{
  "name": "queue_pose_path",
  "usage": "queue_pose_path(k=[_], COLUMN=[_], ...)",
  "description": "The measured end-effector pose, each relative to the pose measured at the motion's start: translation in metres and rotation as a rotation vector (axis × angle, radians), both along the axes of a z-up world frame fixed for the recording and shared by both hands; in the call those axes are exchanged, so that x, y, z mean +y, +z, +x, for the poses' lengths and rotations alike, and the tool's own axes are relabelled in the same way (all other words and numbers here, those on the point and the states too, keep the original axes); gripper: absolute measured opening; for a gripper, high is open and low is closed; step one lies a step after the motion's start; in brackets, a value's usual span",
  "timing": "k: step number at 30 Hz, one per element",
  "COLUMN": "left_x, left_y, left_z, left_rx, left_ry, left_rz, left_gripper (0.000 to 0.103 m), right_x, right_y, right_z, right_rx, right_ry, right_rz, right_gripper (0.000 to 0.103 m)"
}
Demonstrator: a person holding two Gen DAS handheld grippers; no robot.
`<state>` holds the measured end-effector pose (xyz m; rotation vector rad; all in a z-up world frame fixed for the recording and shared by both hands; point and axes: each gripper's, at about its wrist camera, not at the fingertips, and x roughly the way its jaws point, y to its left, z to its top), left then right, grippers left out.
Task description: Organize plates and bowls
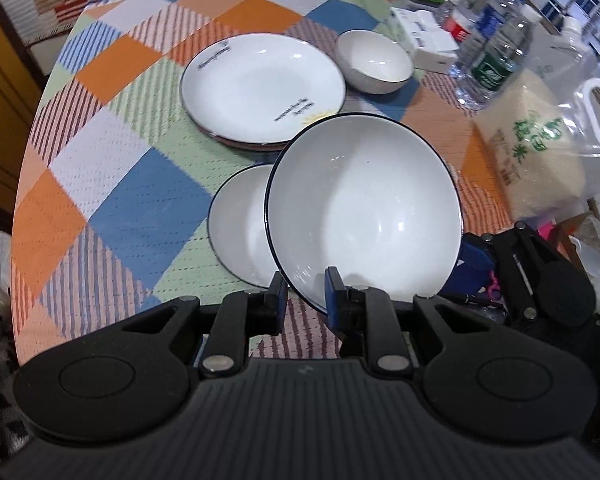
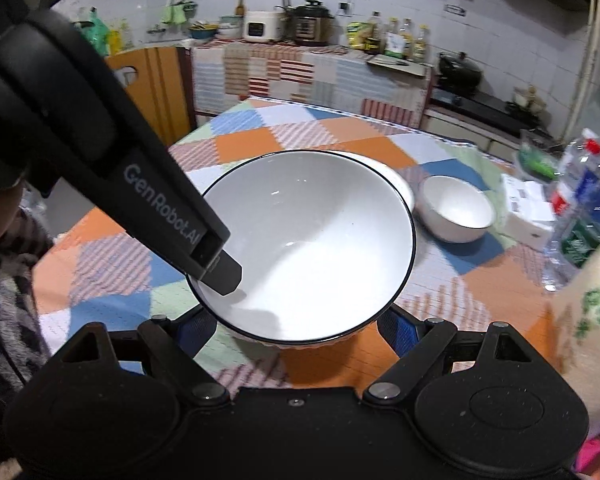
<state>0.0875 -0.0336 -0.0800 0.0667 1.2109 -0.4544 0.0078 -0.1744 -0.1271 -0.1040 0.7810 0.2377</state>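
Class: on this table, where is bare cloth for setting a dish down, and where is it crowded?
Bare cloth lies left of the plate stack and the low bowl, out to the table's left edge. Crowded: the right side, with small bowl, water bottles and rice bag.

**Bowl pinched at its rim, right gripper spread beneath**

The left gripper (image 2: 224,276) reaches in from ten o'clock, one finger (image 2: 226,274) inside the bowl (image 2: 312,256) at its eight o'clock rim. The right gripper (image 2: 296,326) stands wide apart below, blue pads (image 2: 194,330) flanking the bowl's base. A small bowl (image 2: 456,208) sits on the tablecloth (image 2: 340,140) at two o'clock. Bottles (image 2: 584,208) stand at three o'clock.
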Motion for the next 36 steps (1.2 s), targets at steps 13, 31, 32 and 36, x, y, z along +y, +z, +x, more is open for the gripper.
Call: queue_pose_path(k=[13, 31, 32, 36], left_x=[0.024, 0.023, 0.022, 0.013], left_y=[-0.037, -0.075, -0.075, -0.071], left_z=[0.025, 0.042, 0.041, 0.037], left_rx=[0.063, 0.083, 0.056, 0.004], left_ry=[0.072, 0.109, 0.106, 0.050], left_rz=[-0.019, 0.002, 0.007, 0.052], left_gripper=[0.018, 0.025, 0.033, 0.039], right_x=[0.012, 0.031, 0.031, 0.029], right_y=[-0.029, -0.056, -0.056, -0.053], right_z=[0.031, 0.045, 0.044, 0.044], right_rx=[0.063, 0.104, 0.099, 0.100], right_ry=[0.080, 0.103, 0.103, 0.089], right_rz=[0.028, -0.076, -0.084, -0.078], right_gripper=[0.091, 0.090, 0.090, 0.091])
